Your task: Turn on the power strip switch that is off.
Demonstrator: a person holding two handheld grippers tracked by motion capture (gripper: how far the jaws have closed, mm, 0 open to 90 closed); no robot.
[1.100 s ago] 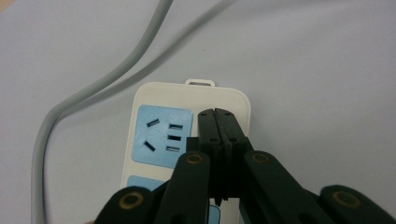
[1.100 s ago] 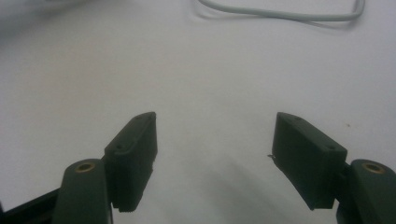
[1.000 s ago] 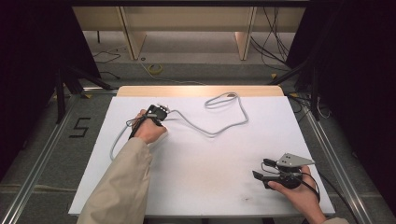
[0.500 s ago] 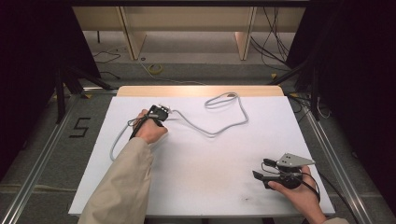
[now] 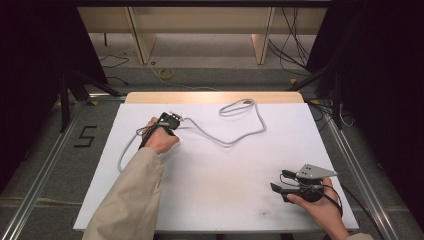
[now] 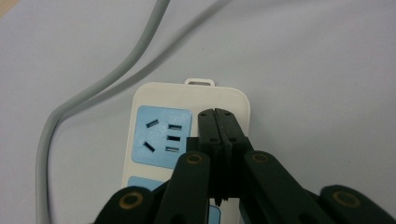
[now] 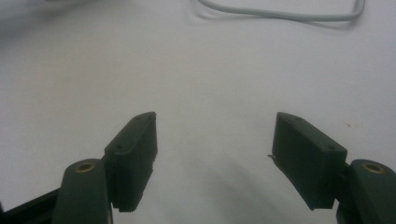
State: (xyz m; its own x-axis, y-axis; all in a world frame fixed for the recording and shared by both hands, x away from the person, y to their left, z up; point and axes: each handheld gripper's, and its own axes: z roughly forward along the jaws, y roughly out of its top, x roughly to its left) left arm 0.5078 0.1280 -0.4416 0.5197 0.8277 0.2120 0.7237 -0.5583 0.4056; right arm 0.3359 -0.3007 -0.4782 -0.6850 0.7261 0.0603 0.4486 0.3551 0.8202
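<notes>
I have two tools out on the white table (image 5: pixel 210 200), one in each hand. My left tool (image 6: pixel 218 122) has its jaws pressed fully together with nothing between them, and their tips rest over the one power strip (image 6: pixel 187 130) that lies right beneath and ahead of them. The strip is white, flat on the table, with a small hanging loop at its far end, just beyond my jaw tips. To the left of the closed jaws I count one full blue socket panel (image 6: pixel 161 136) carrying two slanted slots and three small rectangular openings; a second blue panel sits nearer to me, mostly hidden under the tool's arms. One grey cable (image 6: pixel 93 93) curves away to the left of the tool and up past the strip. In the high view the same cable (image 5: pixel 250 131) runs from the strip out to the right in a loose loop, ending near the table's far edge.

My right tool (image 7: pixel 215 158) has its jaws wide apart and empty, hovering above bare table. A stretch of the grey cable (image 7: pixel 280 16) lies well ahead of it. In the high view this tool (image 5: pixel 282 189) sits near the table's near right corner, well apart from the strip and from my left tool (image 5: pixel 167 121).
</notes>
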